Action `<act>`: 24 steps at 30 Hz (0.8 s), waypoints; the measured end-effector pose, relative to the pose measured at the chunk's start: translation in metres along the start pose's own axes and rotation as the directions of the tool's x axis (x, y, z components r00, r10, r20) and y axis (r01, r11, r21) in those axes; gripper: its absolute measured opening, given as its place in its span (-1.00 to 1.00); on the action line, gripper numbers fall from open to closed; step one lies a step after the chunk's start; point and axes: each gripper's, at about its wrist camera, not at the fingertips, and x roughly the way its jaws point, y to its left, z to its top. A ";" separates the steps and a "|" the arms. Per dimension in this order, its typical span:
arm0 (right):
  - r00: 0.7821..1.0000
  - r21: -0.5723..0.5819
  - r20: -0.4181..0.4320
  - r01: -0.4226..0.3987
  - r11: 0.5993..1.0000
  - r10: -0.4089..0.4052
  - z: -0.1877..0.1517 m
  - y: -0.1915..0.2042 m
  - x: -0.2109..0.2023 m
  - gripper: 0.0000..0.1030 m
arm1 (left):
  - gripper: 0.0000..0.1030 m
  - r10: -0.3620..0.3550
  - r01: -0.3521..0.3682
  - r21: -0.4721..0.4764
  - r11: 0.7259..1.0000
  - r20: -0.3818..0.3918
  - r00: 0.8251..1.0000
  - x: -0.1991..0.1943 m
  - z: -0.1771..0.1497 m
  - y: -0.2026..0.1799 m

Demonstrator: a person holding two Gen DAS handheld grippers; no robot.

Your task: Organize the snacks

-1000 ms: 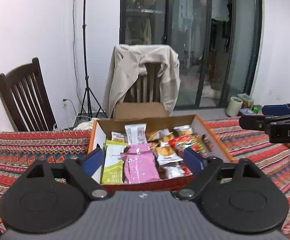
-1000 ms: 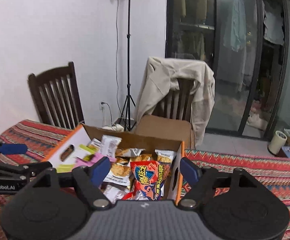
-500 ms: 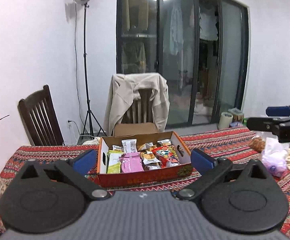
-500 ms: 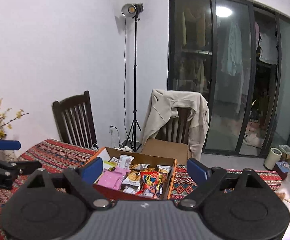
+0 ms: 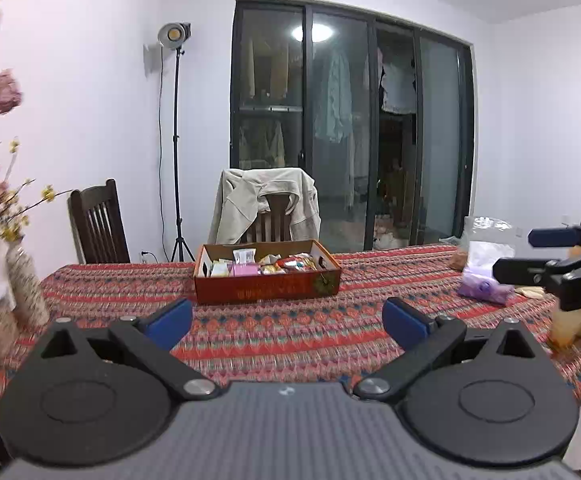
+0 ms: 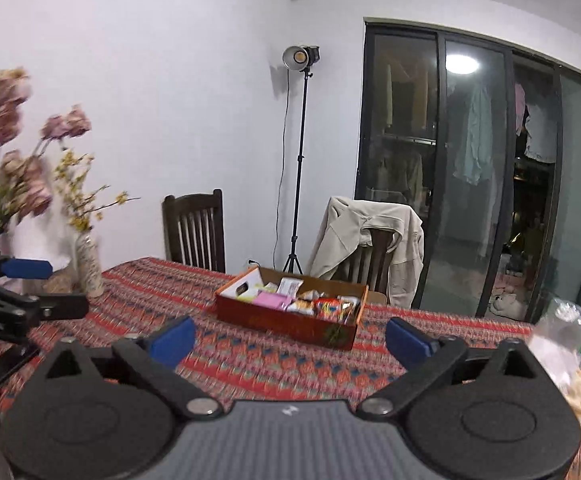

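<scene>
- Your left gripper (image 5: 286, 320) and right gripper (image 6: 288, 338): both released, right fingers just widened, nothing between.
- Snack box (image 5: 266, 276) sits at twelve o'clock on the worktop (image 5: 290, 340), packed.
- Loose bags (image 5: 484, 280) at two o'clock look unsorted.

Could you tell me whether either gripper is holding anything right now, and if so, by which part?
Nothing is held. The left gripper and right gripper both stand open with only tablecloth between their fingers, well short of the snack box.
</scene>
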 end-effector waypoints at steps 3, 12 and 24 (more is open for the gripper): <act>1.000 0.005 -0.003 -0.006 1.000 0.006 -0.037 0.019 -0.032 1.00 | 1.00 0.042 -0.042 -0.021 0.999 0.001 0.999 -0.031 -0.034 -0.004; 1.000 0.071 0.007 -0.019 0.997 0.018 -0.131 0.081 -0.094 1.00 | 1.00 0.174 -0.173 -0.043 0.984 0.015 0.985 -0.099 -0.133 -0.012; 0.997 0.152 0.083 -0.012 0.988 0.000 -0.202 0.130 -0.118 1.00 | 1.00 0.171 -0.175 -0.057 0.983 -0.071 0.983 -0.105 -0.182 -0.017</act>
